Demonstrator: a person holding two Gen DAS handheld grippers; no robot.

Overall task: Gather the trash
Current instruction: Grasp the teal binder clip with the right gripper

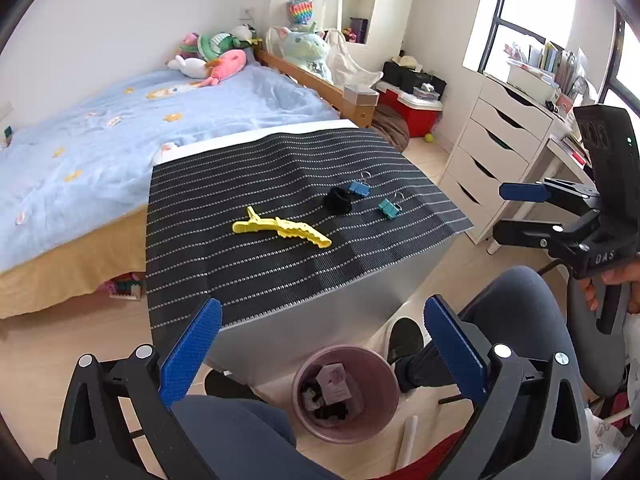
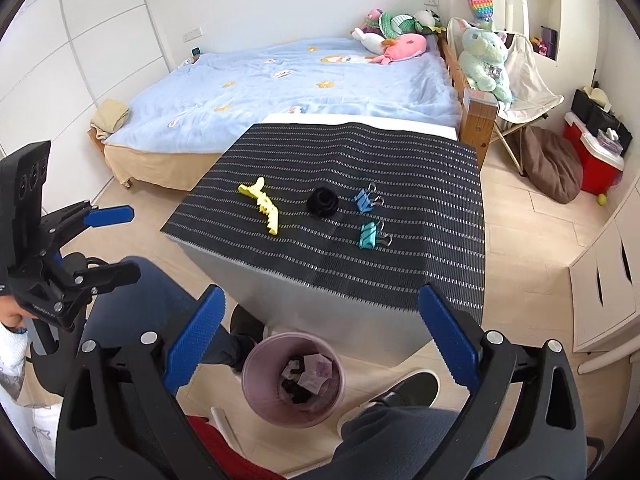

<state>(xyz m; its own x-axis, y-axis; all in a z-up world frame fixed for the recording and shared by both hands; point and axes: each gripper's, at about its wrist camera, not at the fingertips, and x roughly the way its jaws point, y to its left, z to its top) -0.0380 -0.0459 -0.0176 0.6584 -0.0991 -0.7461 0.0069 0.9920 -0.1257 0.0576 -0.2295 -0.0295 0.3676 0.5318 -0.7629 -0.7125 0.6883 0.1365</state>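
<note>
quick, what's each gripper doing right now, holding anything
left gripper: open wide, nothing between its fingers, above the pink bin.
right gripper: open wide, holding nothing.

The right gripper [image 1: 516,212] body reads "DAS".

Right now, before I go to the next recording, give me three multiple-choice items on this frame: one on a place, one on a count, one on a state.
1. Where is the pink bin?
A. On the bed
B. On the floor in front of the table
C. On the striped mat

2. How many binder clips lie on the striped mat?
A. One
B. Two
C. Four

3. How is the left gripper?
A. Open, empty
B. Shut on the yellow clip
C. Shut on paper

Key: 1 B, it stands by the person's feet; 2 B, one blue clip and one teal clip; 3 A, nothing lies between its spread fingers.
</note>
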